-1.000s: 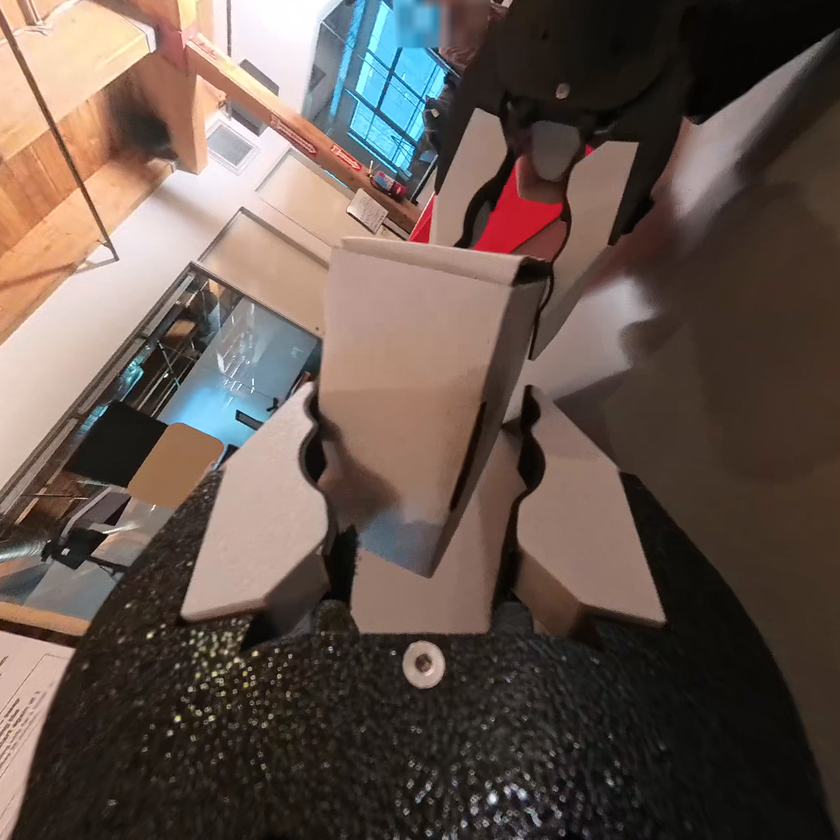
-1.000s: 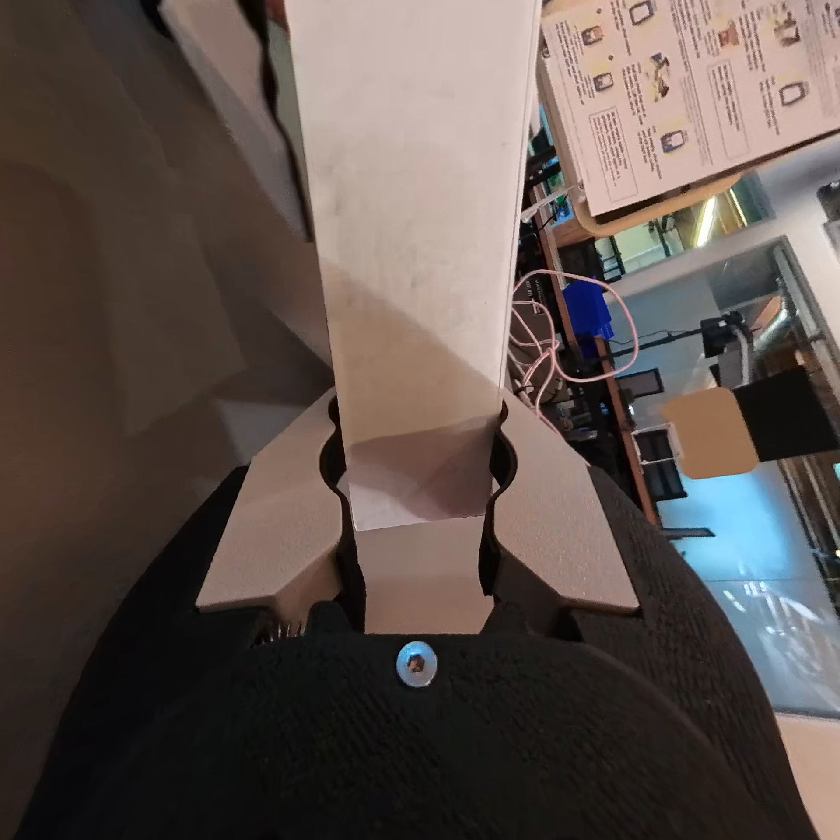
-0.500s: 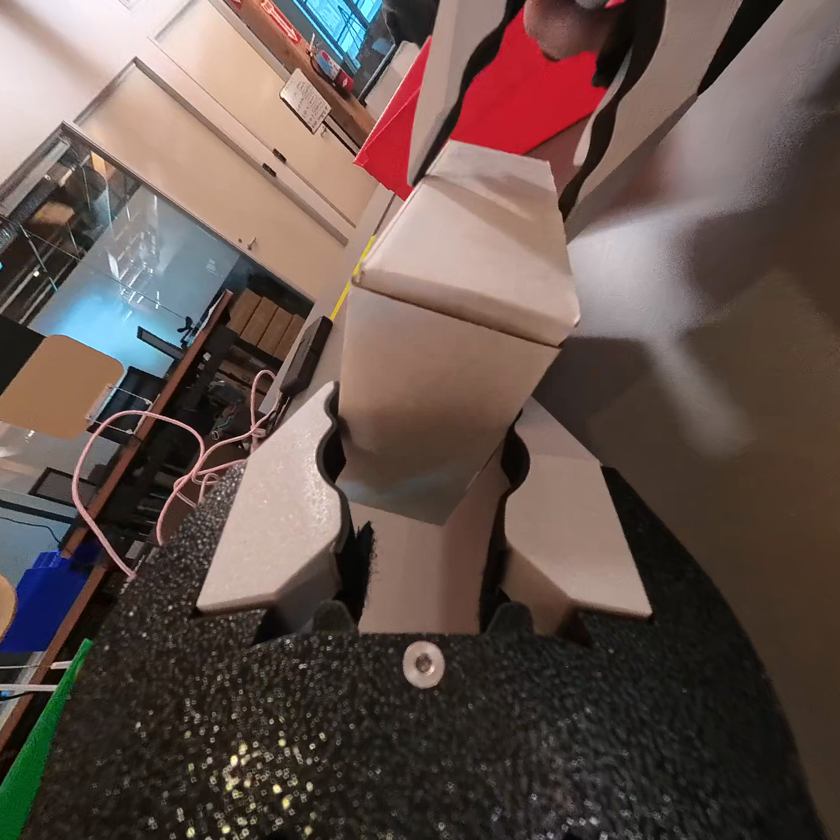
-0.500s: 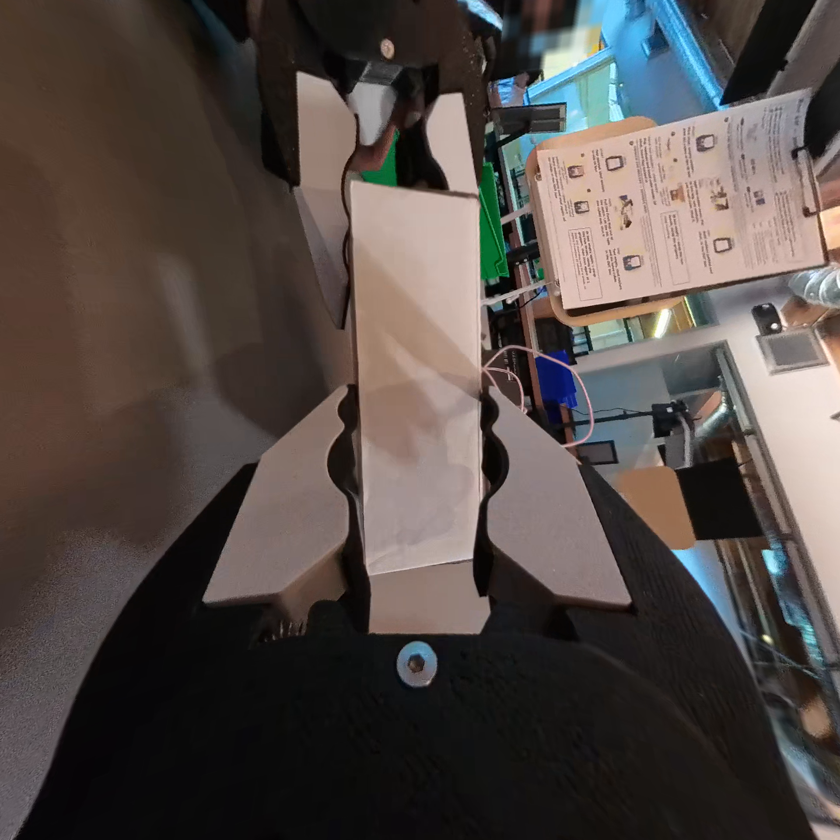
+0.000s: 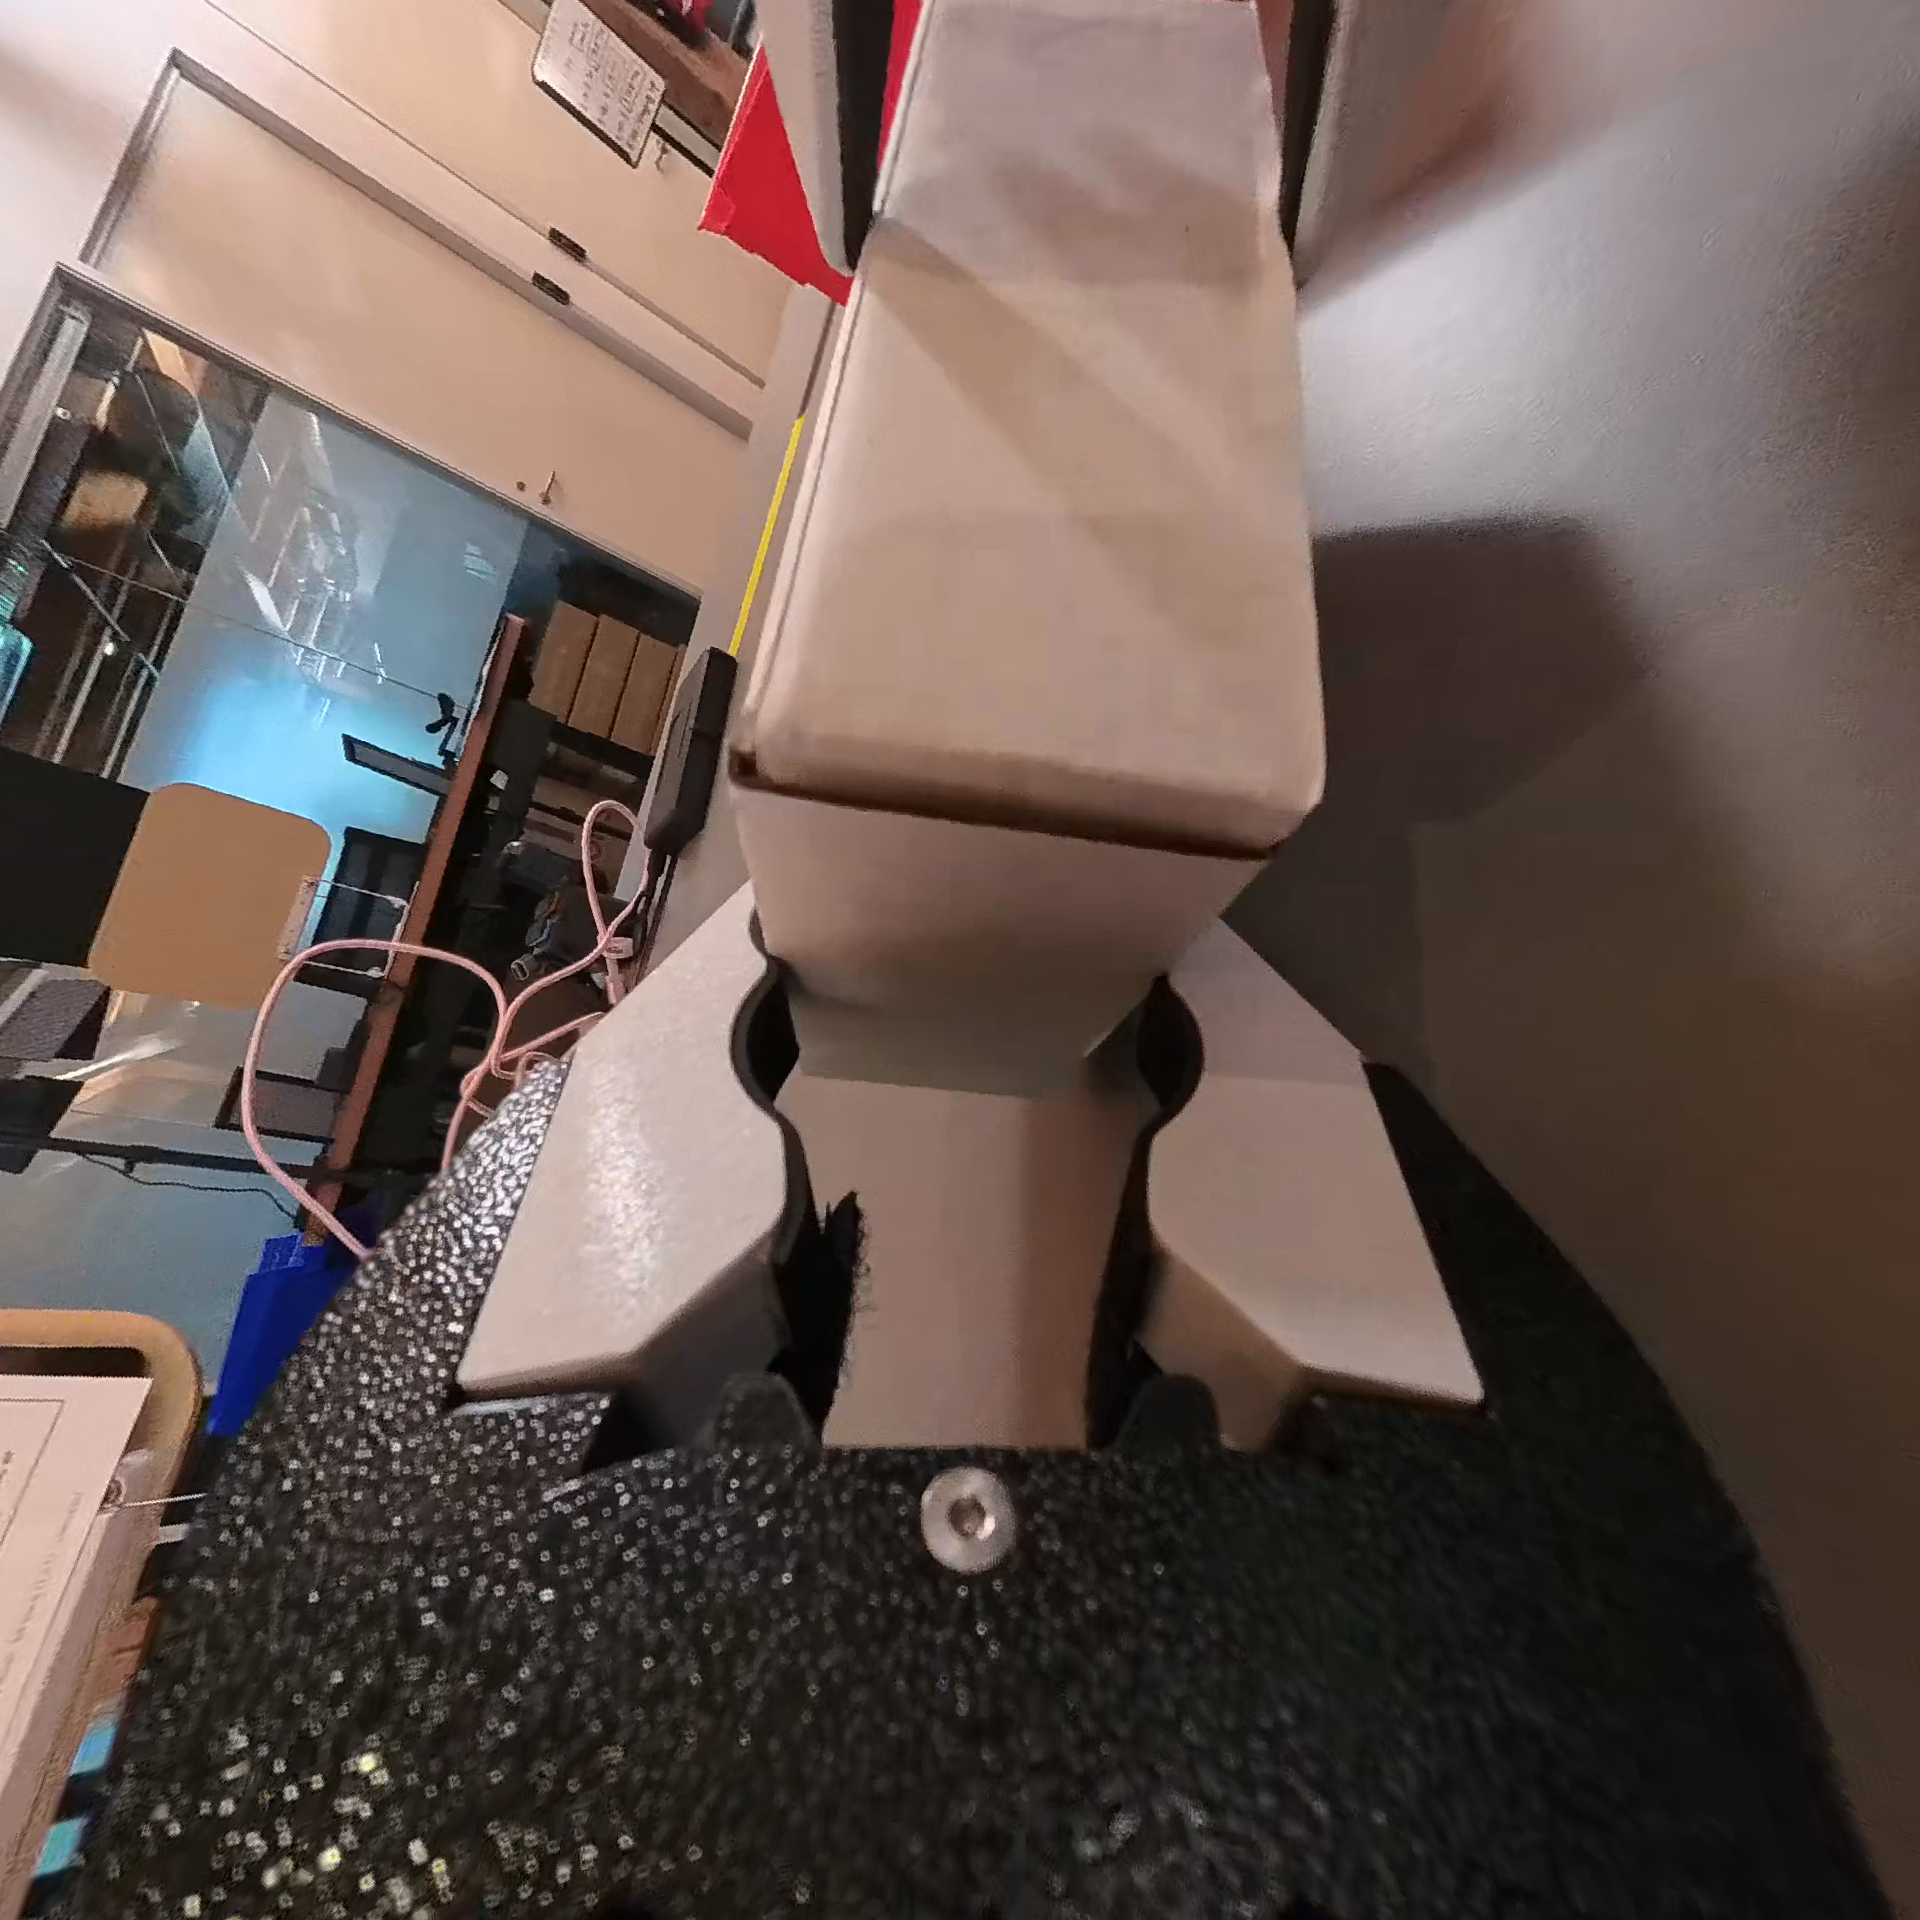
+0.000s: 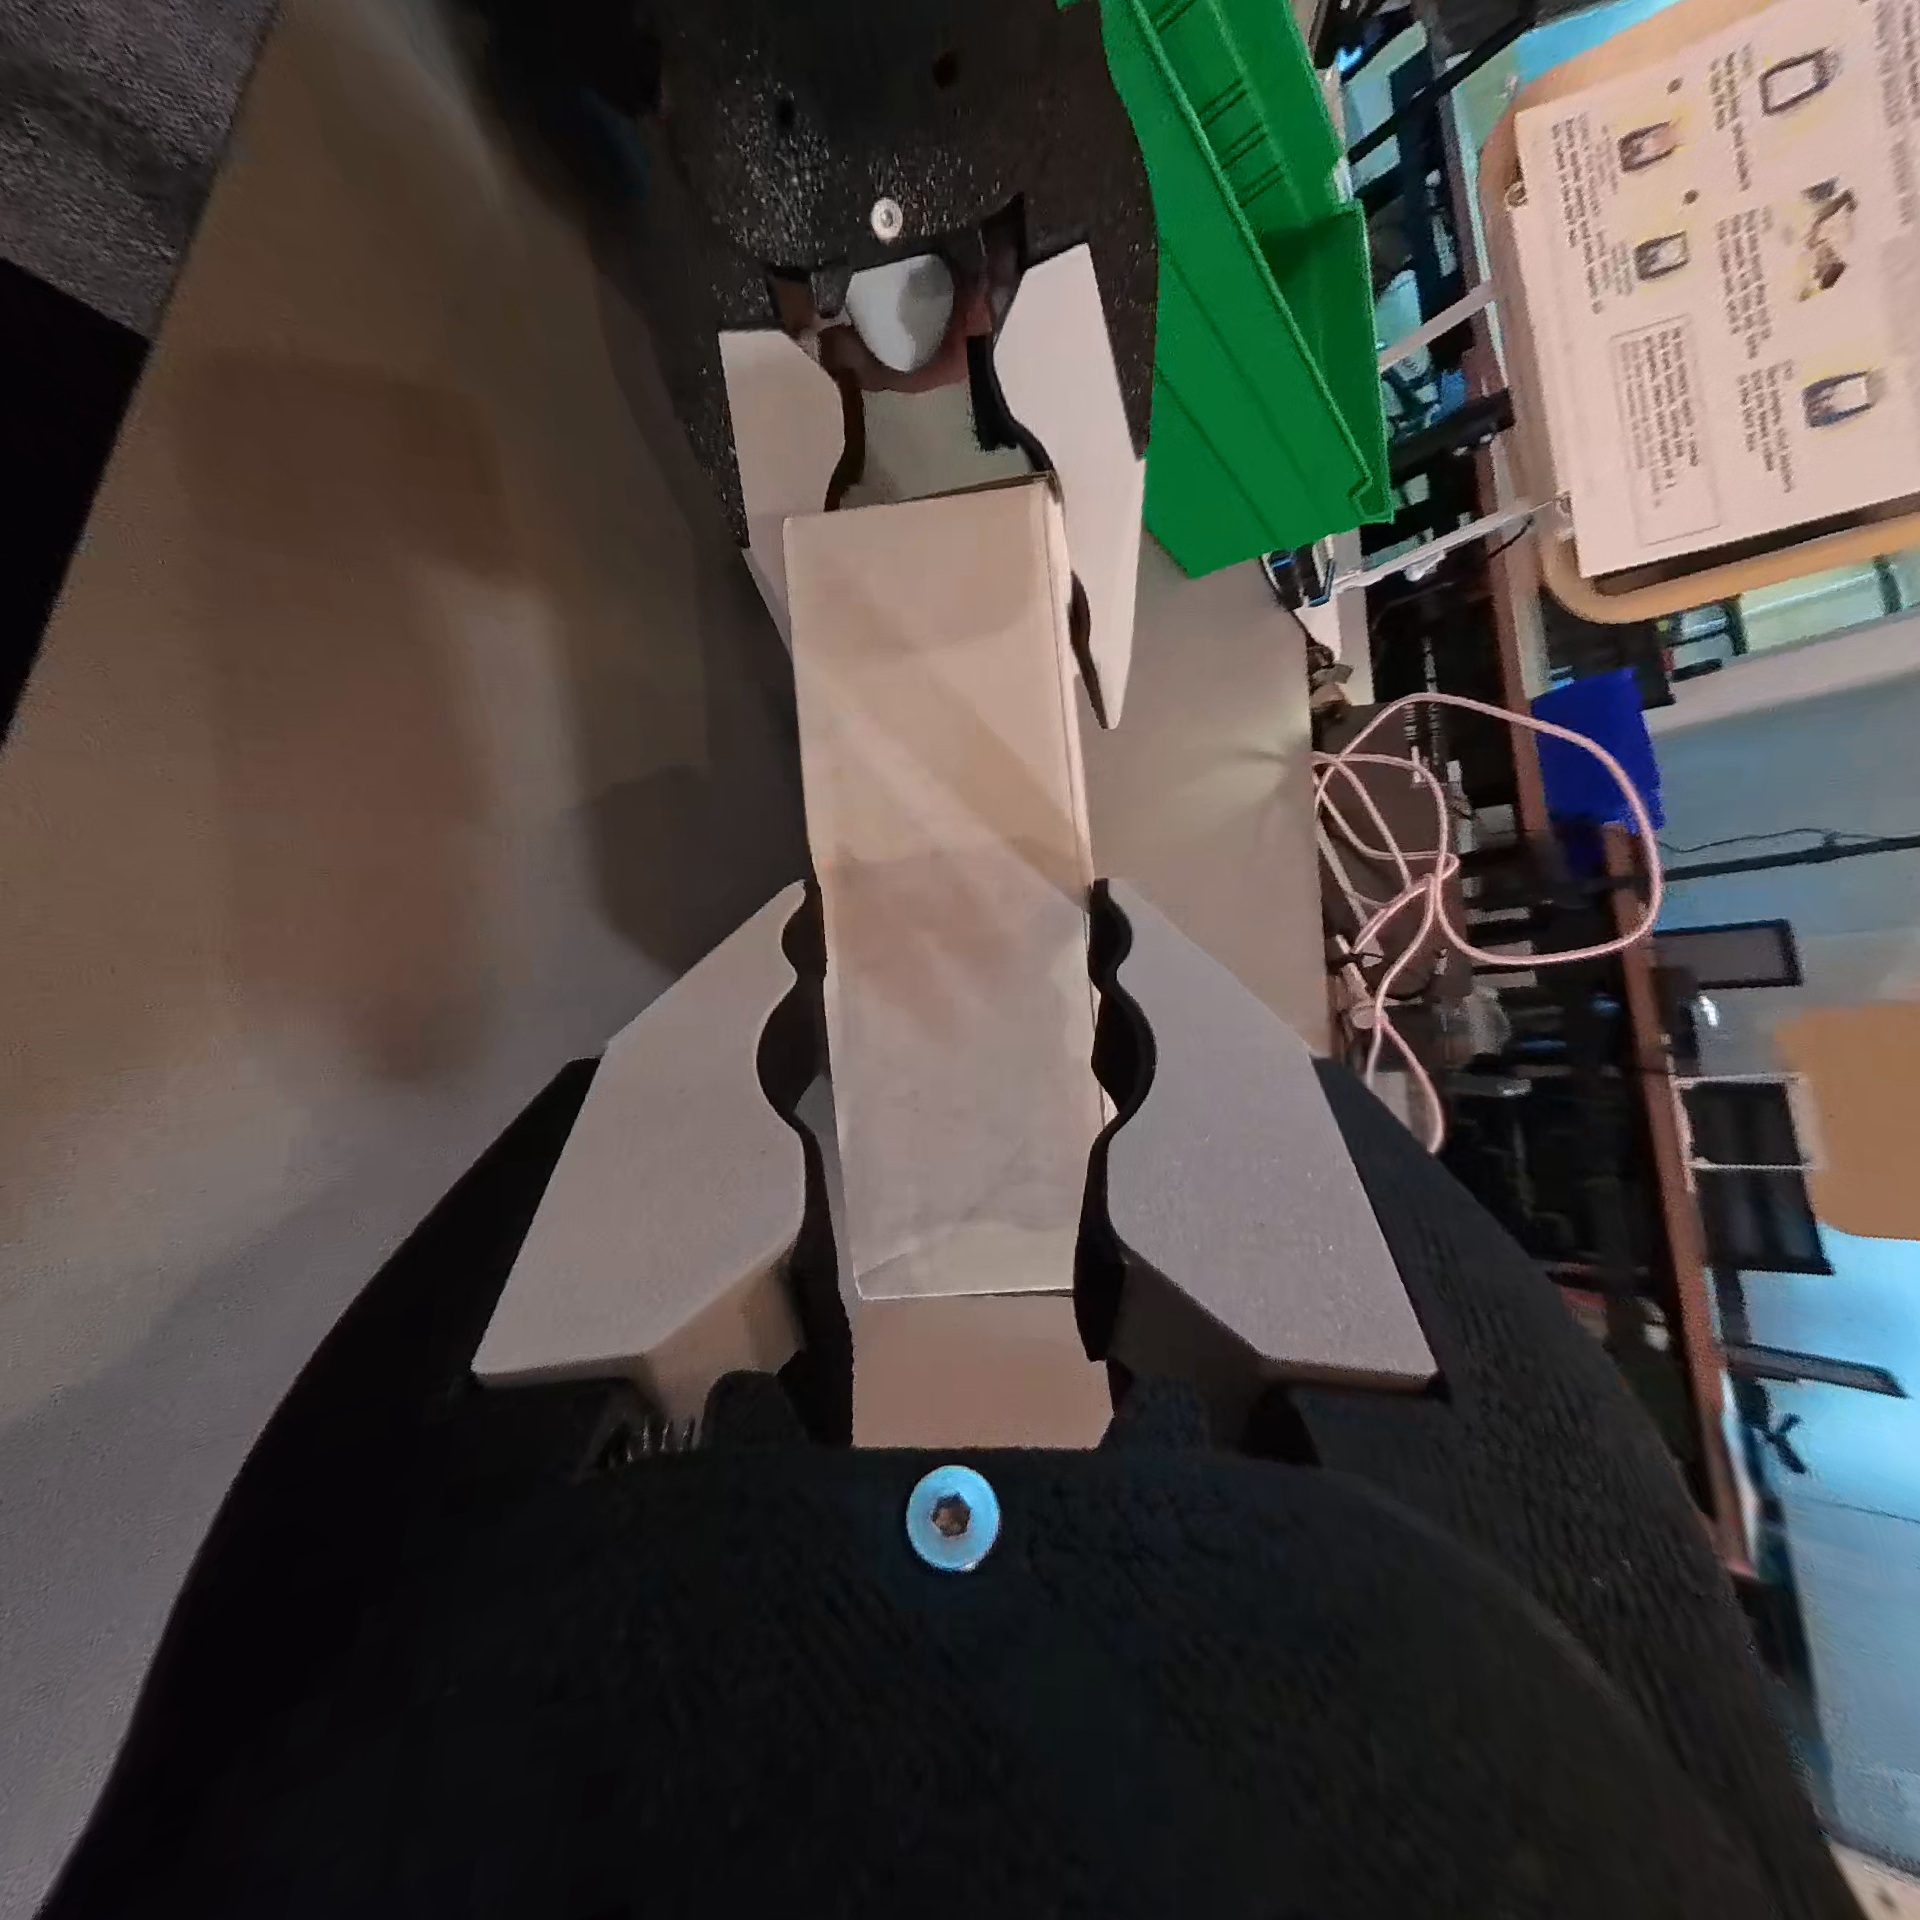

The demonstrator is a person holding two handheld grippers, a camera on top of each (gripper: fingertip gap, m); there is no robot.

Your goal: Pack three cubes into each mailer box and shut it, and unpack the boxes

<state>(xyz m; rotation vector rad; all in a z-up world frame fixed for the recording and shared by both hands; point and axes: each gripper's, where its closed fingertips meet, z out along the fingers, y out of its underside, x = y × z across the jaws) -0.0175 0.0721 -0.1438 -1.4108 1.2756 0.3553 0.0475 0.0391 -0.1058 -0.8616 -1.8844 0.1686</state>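
A white mailer box (image 6: 951, 883) is held between the two grippers, one at each end, above a grey table (image 6: 364, 623). The right gripper (image 6: 951, 1039) is closed on the near end of the box: both of its fingers (image 6: 1236, 1195) press on the long sides, and the box goes deep between them. At the far end of the same box, the left gripper (image 6: 935, 457) faces it from the opposite side, and its fingers stand on both sides of that end. In the left wrist view, the left gripper (image 5: 961, 1029) has the end of the box (image 5: 1029, 623) between its fingers (image 5: 665, 1143), and the lid edge shows as a thin dark line across the box, so the box looks shut. The fingers touch the narrow lower part of the box on both sides. Behind the box there is a red bin (image 5: 769, 177). In the right wrist view, a green bin (image 6: 1247, 281) stands to the right, and a pink cable (image 6: 1475, 831) hangs at the table's edge.
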